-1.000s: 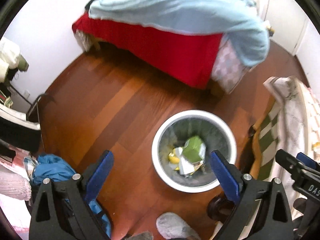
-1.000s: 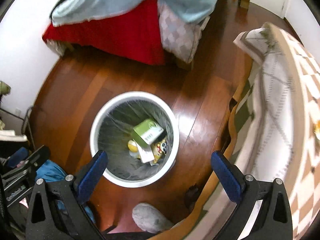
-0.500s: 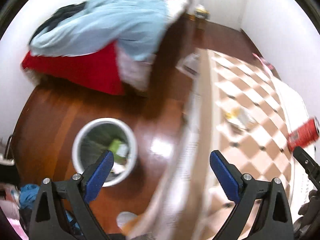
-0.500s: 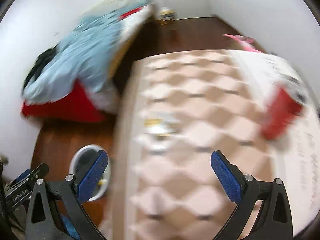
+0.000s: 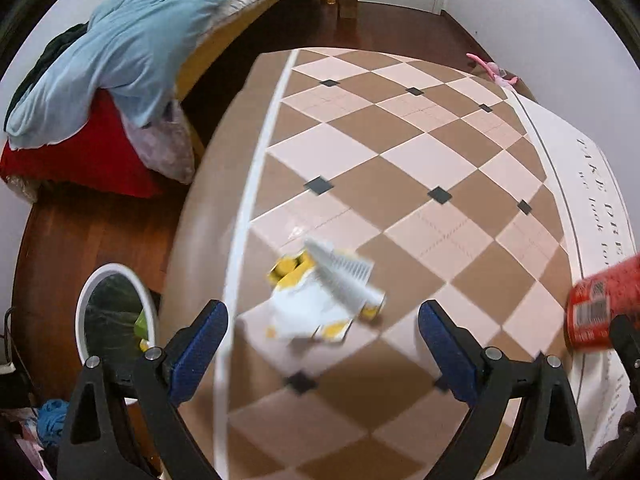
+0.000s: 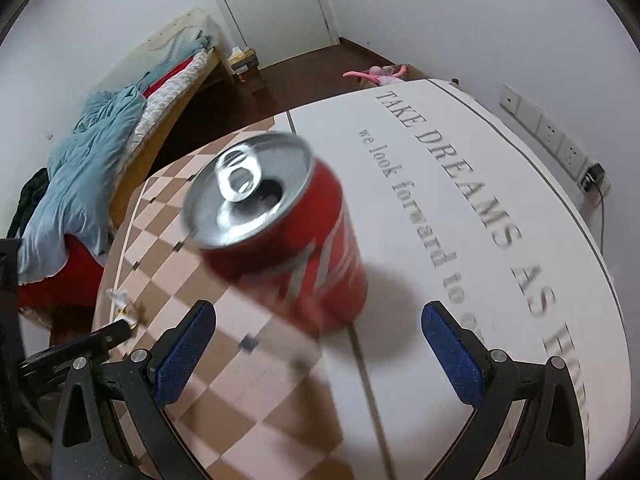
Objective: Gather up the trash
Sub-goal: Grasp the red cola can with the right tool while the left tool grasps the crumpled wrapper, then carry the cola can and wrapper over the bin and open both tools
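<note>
Fingers of both grippers, left gripper (image 5: 323, 344) near crumpled wrapper (image 5: 324, 296), right gripper (image 6: 318, 348) near red can (image 6: 280, 232), spread wide, holding nothing.

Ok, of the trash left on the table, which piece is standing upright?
The red can: it stands upright ahead of the open right gripper. The crumpled yellow and white wrapper lies flat ahead of the open left gripper.
</note>
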### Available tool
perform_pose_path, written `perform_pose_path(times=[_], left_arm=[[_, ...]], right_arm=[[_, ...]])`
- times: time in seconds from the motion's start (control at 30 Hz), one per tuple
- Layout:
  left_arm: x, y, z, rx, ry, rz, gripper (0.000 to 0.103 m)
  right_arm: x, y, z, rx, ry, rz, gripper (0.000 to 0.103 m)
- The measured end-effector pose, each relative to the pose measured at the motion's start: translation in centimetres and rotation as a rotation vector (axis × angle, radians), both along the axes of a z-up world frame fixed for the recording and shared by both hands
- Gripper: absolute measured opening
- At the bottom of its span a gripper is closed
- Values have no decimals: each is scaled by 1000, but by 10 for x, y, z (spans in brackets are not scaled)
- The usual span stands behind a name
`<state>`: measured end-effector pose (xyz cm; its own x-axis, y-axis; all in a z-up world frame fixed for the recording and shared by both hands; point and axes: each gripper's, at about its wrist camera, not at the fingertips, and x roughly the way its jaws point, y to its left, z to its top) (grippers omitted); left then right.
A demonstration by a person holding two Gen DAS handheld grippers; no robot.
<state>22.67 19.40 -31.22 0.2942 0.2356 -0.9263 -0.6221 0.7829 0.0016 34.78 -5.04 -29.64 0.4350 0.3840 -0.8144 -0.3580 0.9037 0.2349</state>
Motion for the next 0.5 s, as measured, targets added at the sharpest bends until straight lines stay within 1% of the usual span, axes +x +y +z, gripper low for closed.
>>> perform_pose_path(times=[0.03, 0.07, 0.1, 0.13, 0.17, 0.27, 0.3, 0.37, 0.4, 0.5], left_arm=[[4, -3, -1, 5, -6, -9, 95], [7, -5, -1, 22, -14, -18, 89], [8, -6, -2, 37, -15, -21, 70], [9, -7, -2, 39, -25, -28, 57], [9, -7, 1, 42, -43, -31, 48], [13, -10, 3, 69, -45, -49, 41], [12, -10, 3, 72, -45, -53, 40], [12, -10, 6, 78, -46, -61, 38], [11, -11, 8, 78, -50, -62, 38], [5, -11, 21, 84, -79, -57, 38]], right_arm=[[7, 3, -3, 2, 2, 11, 103], [11, 7, -6, 3, 2, 15, 103], [17, 10, -9, 0, -1, 23, 103], [20, 14, -10, -1, -1, 30, 103], [23, 18, -11, 3, -1, 40, 103], [29, 24, -11, 7, -19, 60, 103], [29, 26, -11, 4, -26, 66, 101], [29, 32, -9, -16, -43, 76, 77], [29, 34, -8, -32, -45, 79, 74], [25, 34, -3, -46, -52, 76, 73]])
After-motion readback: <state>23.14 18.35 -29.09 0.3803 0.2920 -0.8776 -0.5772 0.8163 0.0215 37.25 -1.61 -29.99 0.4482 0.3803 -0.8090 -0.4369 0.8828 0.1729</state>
